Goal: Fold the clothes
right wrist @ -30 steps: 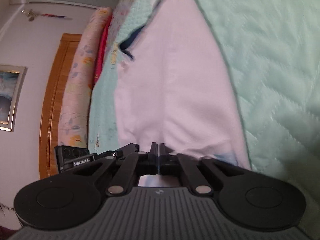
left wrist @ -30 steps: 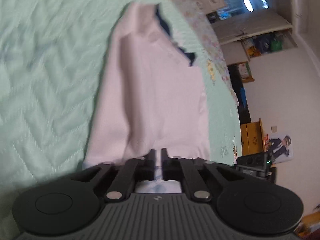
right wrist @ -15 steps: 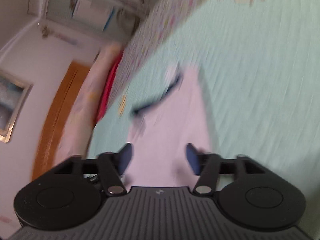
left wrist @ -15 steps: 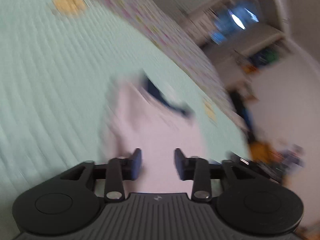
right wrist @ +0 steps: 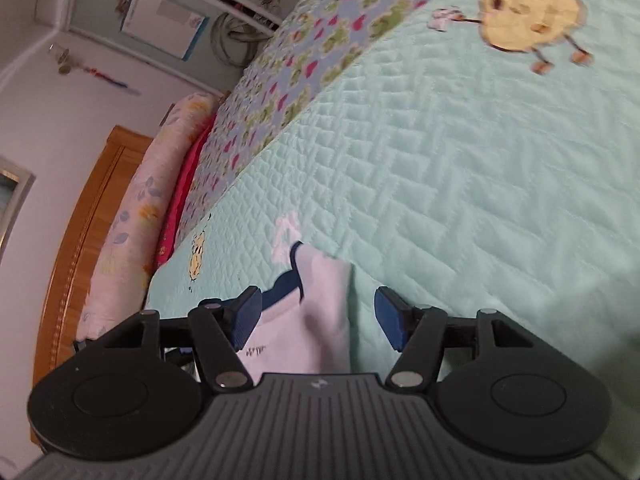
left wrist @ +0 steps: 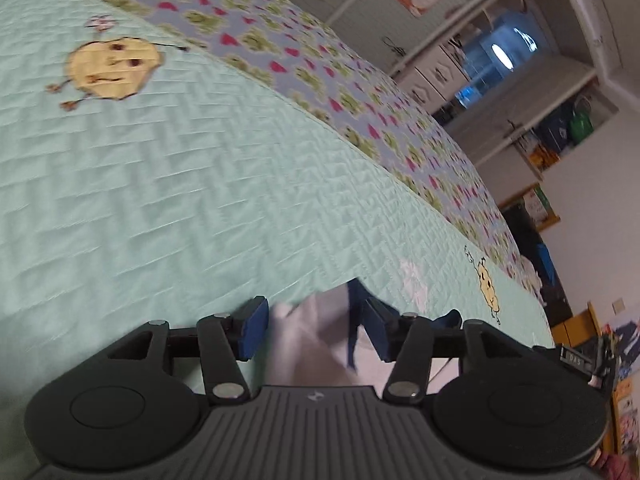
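A pale pink garment (left wrist: 308, 344) with dark blue trim lies on the mint green quilted bedspread (left wrist: 160, 200). In the left wrist view my left gripper (left wrist: 314, 332) hovers over its far end, jaws still opening; the cloth shows in the gap below, and neither pad presses on it. In the right wrist view the same pink garment (right wrist: 316, 312) lies under my right gripper (right wrist: 320, 316), which stands open above it without pinching the fabric. Most of the garment is hidden beneath both gripper bodies.
The bedspread carries yellow cartoon patches (left wrist: 114, 68) and a flowered border (left wrist: 320, 76). Pillows (right wrist: 140, 216) and a wooden headboard (right wrist: 76, 240) show left in the right wrist view. Shelves and cupboards (left wrist: 520, 92) stand beyond the bed in the left wrist view.
Both grippers were shut on the pink garment's edge a second ago; both have let go and opened. Both views have swung forward along the garment, so that only its far end shows now.
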{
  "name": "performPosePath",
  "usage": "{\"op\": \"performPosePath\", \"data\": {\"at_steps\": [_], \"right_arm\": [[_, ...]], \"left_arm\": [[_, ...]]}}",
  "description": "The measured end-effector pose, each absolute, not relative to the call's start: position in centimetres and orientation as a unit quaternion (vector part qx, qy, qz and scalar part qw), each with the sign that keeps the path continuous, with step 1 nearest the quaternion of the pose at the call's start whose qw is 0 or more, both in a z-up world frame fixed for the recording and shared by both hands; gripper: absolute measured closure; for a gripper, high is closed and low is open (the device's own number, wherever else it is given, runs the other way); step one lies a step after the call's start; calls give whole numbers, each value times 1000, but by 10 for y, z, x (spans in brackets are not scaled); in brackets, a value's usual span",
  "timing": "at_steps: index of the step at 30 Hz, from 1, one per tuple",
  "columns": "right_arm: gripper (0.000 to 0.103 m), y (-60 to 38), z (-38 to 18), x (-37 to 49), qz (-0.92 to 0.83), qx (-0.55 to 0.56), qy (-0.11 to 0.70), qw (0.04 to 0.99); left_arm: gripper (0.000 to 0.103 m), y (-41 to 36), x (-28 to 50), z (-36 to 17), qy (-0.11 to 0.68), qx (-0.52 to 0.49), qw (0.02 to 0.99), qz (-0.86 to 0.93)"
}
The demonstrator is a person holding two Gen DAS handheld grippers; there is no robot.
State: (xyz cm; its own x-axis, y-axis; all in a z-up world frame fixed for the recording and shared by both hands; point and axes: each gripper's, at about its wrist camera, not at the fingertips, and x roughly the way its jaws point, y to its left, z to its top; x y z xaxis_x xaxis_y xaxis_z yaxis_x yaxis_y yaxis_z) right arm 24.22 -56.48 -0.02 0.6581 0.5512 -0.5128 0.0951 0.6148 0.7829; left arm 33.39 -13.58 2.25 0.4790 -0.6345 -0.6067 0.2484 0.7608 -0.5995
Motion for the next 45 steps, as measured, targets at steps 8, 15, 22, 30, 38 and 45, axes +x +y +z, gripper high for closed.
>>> {"op": "performPosePath", "data": {"at_steps": [8, 15, 22, 30, 38, 45], "right_arm": [[101, -534, 5, 261, 141, 348, 425, 824], [101, -528, 37, 227, 134, 338, 371, 855], [101, -518, 102, 152, 187, 333, 315, 869], [101, -493, 149, 3, 260, 295, 271, 879], [79, -446, 68, -157, 207, 100, 302, 925], [69, -479, 53, -231, 90, 301, 321, 894]], "left_arm": [[92, -163, 323, 31, 425, -140, 852, -272], [95, -155, 289, 69, 373, -146, 871, -285], [96, -113, 208, 124, 313, -177, 877, -320], [95, -54, 57, 147, 241, -163, 875, -388], [87, -30, -82, 40, 334, -30, 877, -345], [65, 4, -131, 44, 333, -187, 890, -249]]}}
